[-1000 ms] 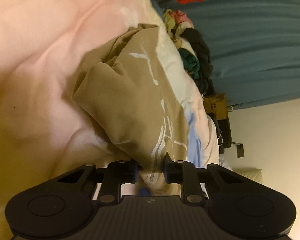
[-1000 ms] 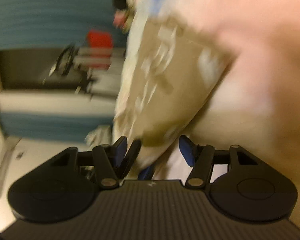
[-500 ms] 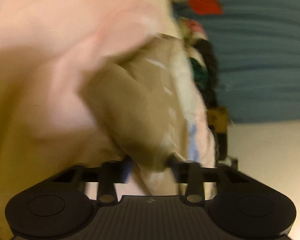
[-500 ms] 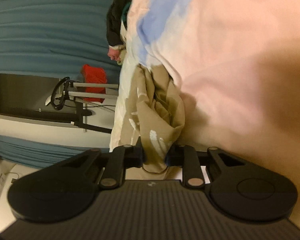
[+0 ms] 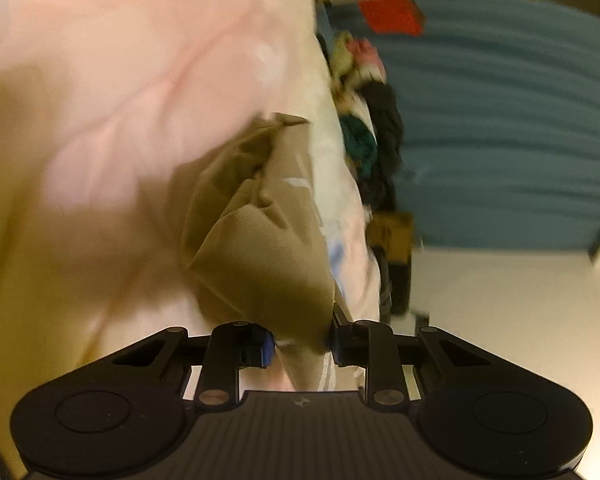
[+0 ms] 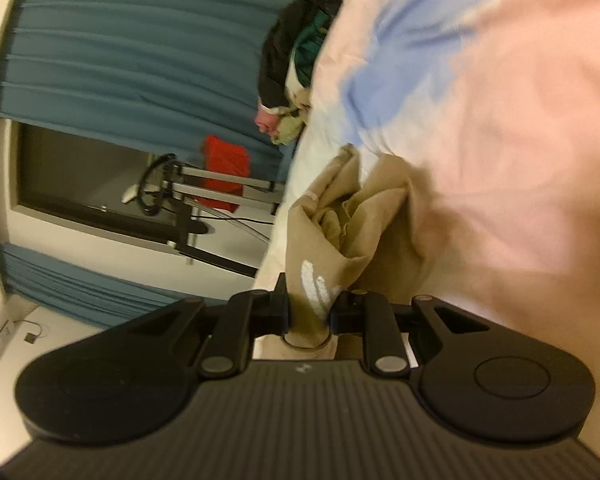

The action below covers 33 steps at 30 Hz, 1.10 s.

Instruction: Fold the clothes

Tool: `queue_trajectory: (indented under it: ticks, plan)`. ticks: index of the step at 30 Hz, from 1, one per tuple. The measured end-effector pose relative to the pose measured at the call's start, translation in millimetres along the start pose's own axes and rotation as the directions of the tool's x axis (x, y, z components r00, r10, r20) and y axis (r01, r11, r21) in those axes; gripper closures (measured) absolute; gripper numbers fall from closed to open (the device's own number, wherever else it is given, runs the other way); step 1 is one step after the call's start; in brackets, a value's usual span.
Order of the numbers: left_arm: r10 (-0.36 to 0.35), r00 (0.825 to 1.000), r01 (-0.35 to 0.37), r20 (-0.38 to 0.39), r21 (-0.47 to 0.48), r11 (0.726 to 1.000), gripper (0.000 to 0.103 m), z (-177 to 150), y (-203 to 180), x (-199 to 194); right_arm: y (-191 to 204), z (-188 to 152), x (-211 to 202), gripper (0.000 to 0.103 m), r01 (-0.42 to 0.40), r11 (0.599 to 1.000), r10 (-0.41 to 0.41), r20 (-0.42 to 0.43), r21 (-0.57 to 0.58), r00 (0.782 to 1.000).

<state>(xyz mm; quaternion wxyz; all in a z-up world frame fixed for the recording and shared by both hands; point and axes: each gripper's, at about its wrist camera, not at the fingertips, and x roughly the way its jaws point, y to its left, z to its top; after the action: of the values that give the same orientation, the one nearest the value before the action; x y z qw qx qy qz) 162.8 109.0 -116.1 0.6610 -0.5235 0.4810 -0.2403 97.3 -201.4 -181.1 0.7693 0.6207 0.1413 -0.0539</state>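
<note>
A tan garment [image 5: 260, 248] with white printed marks lies bunched on a pale pink duvet [image 5: 100, 100]. My left gripper [image 5: 300, 340] is shut on one end of the garment, cloth pinched between its jaws. In the right wrist view the same tan garment [image 6: 340, 232] hangs crumpled from my right gripper [image 6: 310, 312], which is shut on its other end, near the white marks. The cloth between the two grippers is slack and folded on itself. Both views are blurred.
A heap of other clothes [image 5: 372, 120], black, green and pink, lies at the far edge of the bed, also in the right wrist view [image 6: 296, 52]. Teal curtains [image 5: 500, 120] hang behind. A metal rack with a red cloth [image 6: 224, 176] stands by the window.
The right gripper has closed on the garment's end; a second ago it was open. Both grippers have drawn back with the cloth, which now bunches up narrower between them.
</note>
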Motion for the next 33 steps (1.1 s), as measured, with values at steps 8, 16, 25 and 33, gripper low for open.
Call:
queue_trajectory:
  ticks: [8,16,25,33]
  plan:
    - [0.105,0.976,-0.105,-0.190,0.005,0.994,0.076,-54,-56,-15,4,25,-94,0.082,0.041,0.989,-0.035,-0.039,0.143,0.999]
    - [0.135,0.972,-0.076,-0.194,0.285,0.955,0.076,-50,-183,119,27,127,-72,0.082,0.073,0.994,-0.081,0.085,0.085,0.993]
    - [0.116,0.984,-0.025,-0.133,0.541,0.841,0.076,-56,-271,248,44,224,-6,0.082,0.104,0.988,-0.054,0.369,-0.117,0.928]
    - [0.296,0.945,-0.159,-0.137,0.598,0.785,0.076,-65,-157,315,-62,194,29,0.082,0.279,0.960,-0.270,0.270,0.006,0.924]
